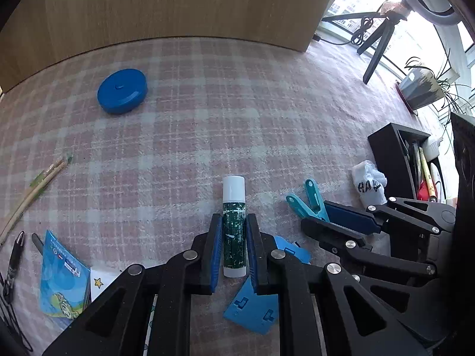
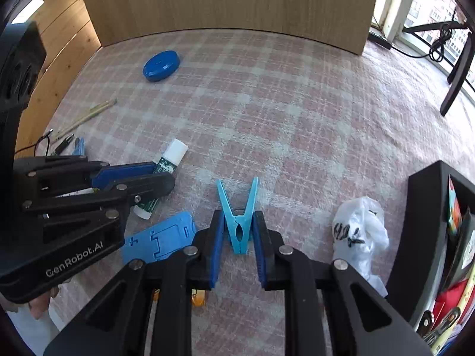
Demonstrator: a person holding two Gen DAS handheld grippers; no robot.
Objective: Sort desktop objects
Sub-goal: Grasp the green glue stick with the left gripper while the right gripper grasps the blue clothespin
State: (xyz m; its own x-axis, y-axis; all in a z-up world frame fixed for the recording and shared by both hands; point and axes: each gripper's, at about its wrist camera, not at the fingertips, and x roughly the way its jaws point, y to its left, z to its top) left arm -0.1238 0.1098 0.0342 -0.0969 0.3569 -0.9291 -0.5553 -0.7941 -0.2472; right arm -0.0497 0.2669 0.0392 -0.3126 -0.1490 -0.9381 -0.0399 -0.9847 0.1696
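On the cloth point(image 1: 207, 103), left claw point(image 1: 234, 237) gripping glue stick point(image 1: 234, 225).

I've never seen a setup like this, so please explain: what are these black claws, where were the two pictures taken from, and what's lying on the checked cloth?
There is no robot here. A person holds a two-finger gripper in each hand, and a wide-angle camera on each looks along its fingers. One picture comes from the left gripper, which is closed on a green-and-white glue stick. The other comes from the right gripper, whose fingers straddle a light blue clothespin; I cannot tell whether they pinch it yet. Also on the checked tablecloth are a round blue tin, a flat blue plastic piece, a crumpled plastic bag and a black organiser.
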